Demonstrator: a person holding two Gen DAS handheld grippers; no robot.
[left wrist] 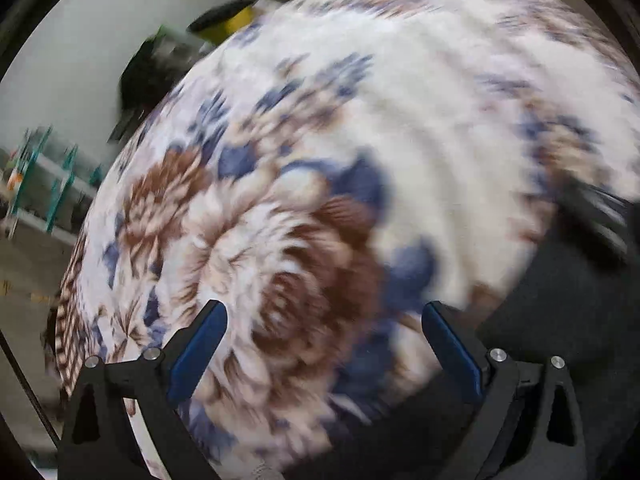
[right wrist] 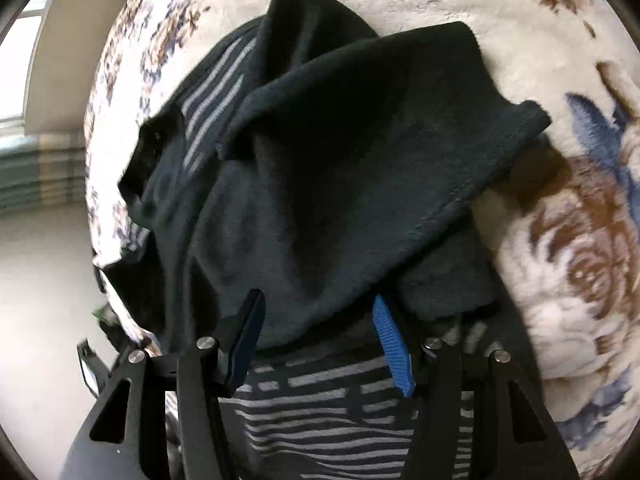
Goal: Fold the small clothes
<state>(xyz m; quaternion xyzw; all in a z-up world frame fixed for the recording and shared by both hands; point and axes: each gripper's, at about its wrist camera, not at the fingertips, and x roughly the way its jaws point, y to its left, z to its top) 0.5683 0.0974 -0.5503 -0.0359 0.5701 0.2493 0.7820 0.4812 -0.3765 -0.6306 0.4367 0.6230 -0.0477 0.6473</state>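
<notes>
Currently, left wrist view: the left gripper (left wrist: 323, 316) hangs over a fleecy floral blanket (left wrist: 420, 128), cream ground with brown and blue flowers. Its jaws are spread wide and released; nothing lies between the blue pads (left wrist: 196, 354), only blanket pattern beyond them. Frame is heavily motion-blurred. Dark garment (left wrist: 568, 304) occupies the lower right corner, lying on the blanket, off to the right of the right-hand finger; its edge is smeared and no detail can be read. At far right a blurred patch of grey stripes (left wrist: 604, 216) shows on the dark fabric. Beyond the blanket's upper left edge: a pale wall, a yellow and black object (left wrist: 230, 20), blurred, and a teal frame (left wrist: 44, 176) at far left; neither can be identified further.

Right wrist view: sharper. The right gripper (right wrist: 318, 308) points down at the dark garment (right wrist: 340, 152), which lies bunched in loose folds on the same floral blanket (right wrist: 568, 240). Jaws stand partly apart, not clenched; a fold of the dark cloth sits just past the fingertips, roughly between them, but the pads do not press on it. A striped section (right wrist: 216, 92), grey bands on dark, shows at upper left of the heap, and more striped fabric (right wrist: 328, 412) lies under the gripper body. One hemmed edge (right wrist: 532, 120) juts out to the right over a brown flower.
</notes>
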